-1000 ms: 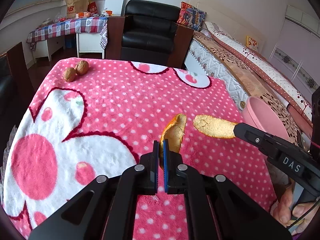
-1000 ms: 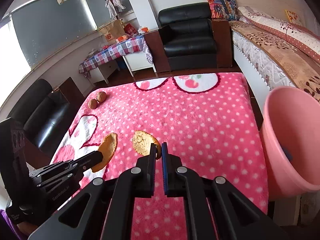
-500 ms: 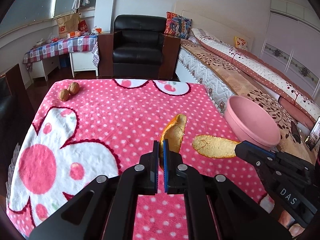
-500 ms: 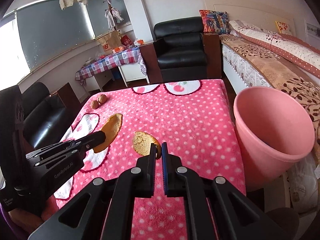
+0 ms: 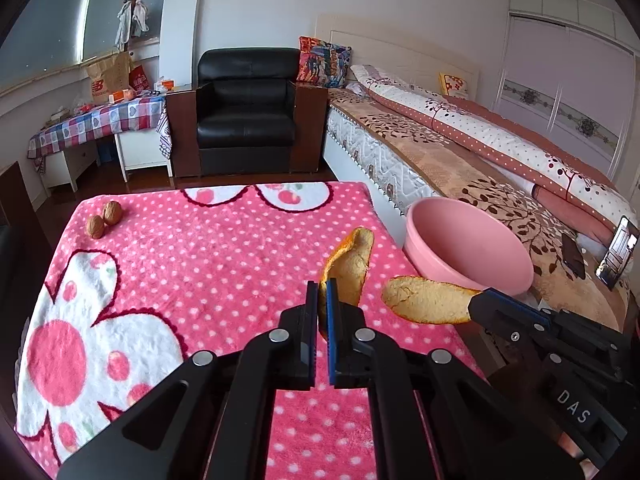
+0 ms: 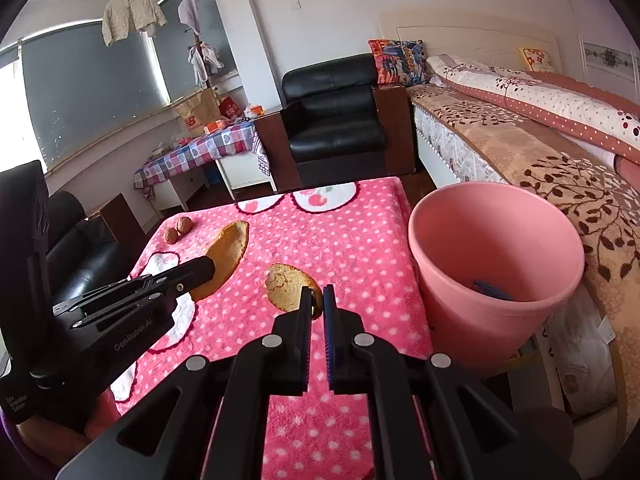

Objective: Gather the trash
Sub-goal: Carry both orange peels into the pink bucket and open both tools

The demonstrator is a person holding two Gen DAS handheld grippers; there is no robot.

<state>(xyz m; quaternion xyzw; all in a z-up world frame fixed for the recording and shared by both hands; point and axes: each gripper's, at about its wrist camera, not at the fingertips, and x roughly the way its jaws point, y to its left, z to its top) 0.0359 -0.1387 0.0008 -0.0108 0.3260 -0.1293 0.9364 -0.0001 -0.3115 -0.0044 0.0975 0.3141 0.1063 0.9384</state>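
Your left gripper [image 5: 322,294] is clamped on one orange peel [image 5: 349,266], held above the pink dotted blanket [image 5: 200,264] near its right edge; the peel's long axis runs up and away from the jaws, its tip pointing toward the far edge and slightly right. Your right gripper [image 6: 317,300] is pinched on a second peel [image 6: 289,286]; from the left wrist view this second peel [image 5: 424,300] lies roughly level, its long axis across the picture, free end pointing left toward the first peel. The two peels are near each other but apart.

Compared with a second ago, both of your hands have carried their peels toward the right edge of the blanket. The pink bin [image 6: 496,256], which stands just off that edge beside the bed [image 6: 520,152], now shows its whole mouth in the right wrist view, where earlier it was cut off at the frame's side. Both grips are unchanged.

Count: two peels, one per gripper; two walnuts [image 5: 104,219] touching each other near the blanket's far left corner; one bin, with something small and blue [image 6: 490,289] at its bottom.
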